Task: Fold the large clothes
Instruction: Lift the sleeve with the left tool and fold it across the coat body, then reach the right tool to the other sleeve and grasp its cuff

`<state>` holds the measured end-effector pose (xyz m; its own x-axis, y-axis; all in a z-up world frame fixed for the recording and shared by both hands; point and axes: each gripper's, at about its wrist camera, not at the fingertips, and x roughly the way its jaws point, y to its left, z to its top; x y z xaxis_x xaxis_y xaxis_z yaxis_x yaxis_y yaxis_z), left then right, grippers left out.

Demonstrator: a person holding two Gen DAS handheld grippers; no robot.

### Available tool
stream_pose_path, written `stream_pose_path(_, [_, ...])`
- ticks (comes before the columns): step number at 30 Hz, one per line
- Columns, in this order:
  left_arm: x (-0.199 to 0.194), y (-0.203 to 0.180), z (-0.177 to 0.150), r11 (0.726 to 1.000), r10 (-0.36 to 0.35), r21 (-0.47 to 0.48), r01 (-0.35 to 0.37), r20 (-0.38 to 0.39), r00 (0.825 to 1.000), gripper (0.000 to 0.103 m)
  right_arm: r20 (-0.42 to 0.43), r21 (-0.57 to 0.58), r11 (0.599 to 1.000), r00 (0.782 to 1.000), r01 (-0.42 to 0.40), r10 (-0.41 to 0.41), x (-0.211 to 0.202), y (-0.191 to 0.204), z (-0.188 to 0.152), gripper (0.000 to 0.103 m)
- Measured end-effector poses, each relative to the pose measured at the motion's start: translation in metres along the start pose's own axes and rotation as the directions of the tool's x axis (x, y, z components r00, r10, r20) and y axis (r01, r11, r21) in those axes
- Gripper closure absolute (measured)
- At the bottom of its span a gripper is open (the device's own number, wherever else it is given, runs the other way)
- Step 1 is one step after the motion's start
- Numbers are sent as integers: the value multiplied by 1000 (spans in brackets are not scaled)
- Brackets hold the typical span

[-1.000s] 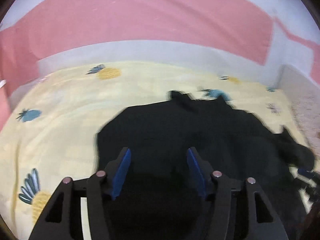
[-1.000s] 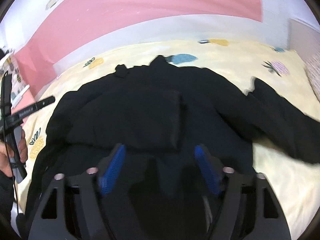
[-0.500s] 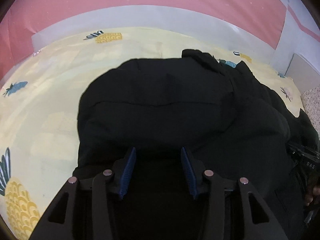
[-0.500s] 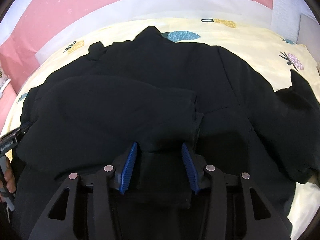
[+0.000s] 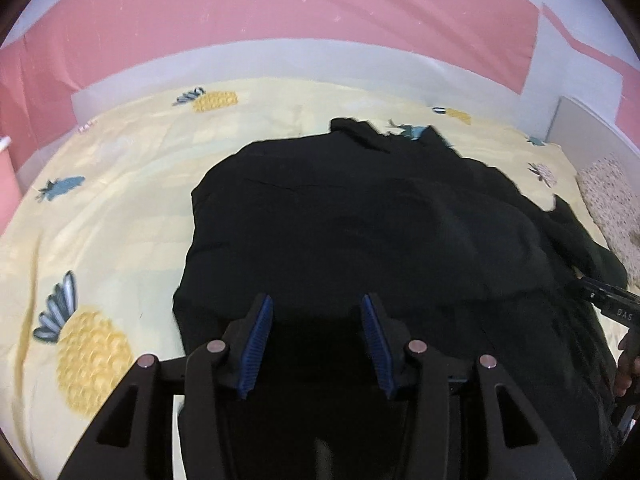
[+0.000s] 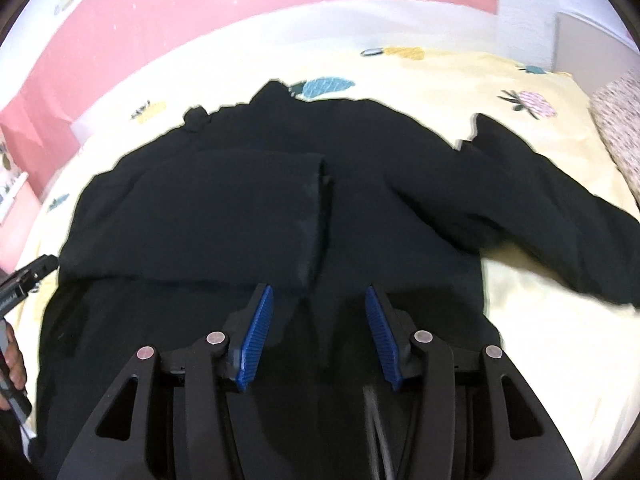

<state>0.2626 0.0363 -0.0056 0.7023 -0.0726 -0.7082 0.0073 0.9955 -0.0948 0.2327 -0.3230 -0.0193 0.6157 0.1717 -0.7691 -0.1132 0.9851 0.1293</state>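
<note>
A bed [image 5: 120, 208] with a yellow pineapple sheet filled the room below a pink wall [image 5: 280, 20]. Nearest us, our left tool [image 5: 316, 344] and right tool [image 6: 318, 340] both hung with jaws spread wide, holding nothing, over the near hem of the black jacket [image 6: 240, 220]. It lay lengthwise away from us, collar toward the wall. One sleeve was already folded across the chest; the other sleeve [image 6: 560, 220] stretched out to the right, so we judged the right tool better placed to take it.
</note>
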Motion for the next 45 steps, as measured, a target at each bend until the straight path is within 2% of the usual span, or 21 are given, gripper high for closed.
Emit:
stream_pose_path(10, [-96, -63, -37, 996, -68, 56, 63, 100, 993, 54, 106, 45, 999, 994, -22, 17, -102, -9, -56, 53])
stream_pose_path(16, [-123, -86, -56, 991, -110, 90, 102, 96, 989, 54, 127, 67, 998, 992, -11, 2, -129, -11, -83, 51])
stream_pose_path(21, [-130, -94, -67, 987, -138, 93, 130, 81, 987, 53, 146, 89, 996, 989, -18, 5, -141, -18, -91, 50])
stream_pose_path(26, [-130, -97, -72, 987, -137, 88, 131, 64, 989, 53, 180, 107, 994, 984, -6, -14, -148, -30, -90, 48])
stream_pose_path(27, [-128, -96, -72, 988, -138, 85, 133, 60, 989, 53, 183, 118, 993, 983, -2, -20, -146, -35, -89, 45])
stream_pose_path(34, [-109, -98, -69, 988, -139, 75, 136, 37, 990, 44, 161, 282, 959, 985, 16, -64, -131, -99, -85, 34])
stream_pose_path(38, [-91, -104, -57, 987, -141, 85, 137, 38, 989, 42, 146, 414, 910, 988, -11, -55, -115, -151, -82, 28])
stream_pose_path(45, [-50, -111, -29, 986, -133, 107, 130, 29, 991, 42, 114, 577, 817, 992, -24, -52, -72, -238, -75, 28])
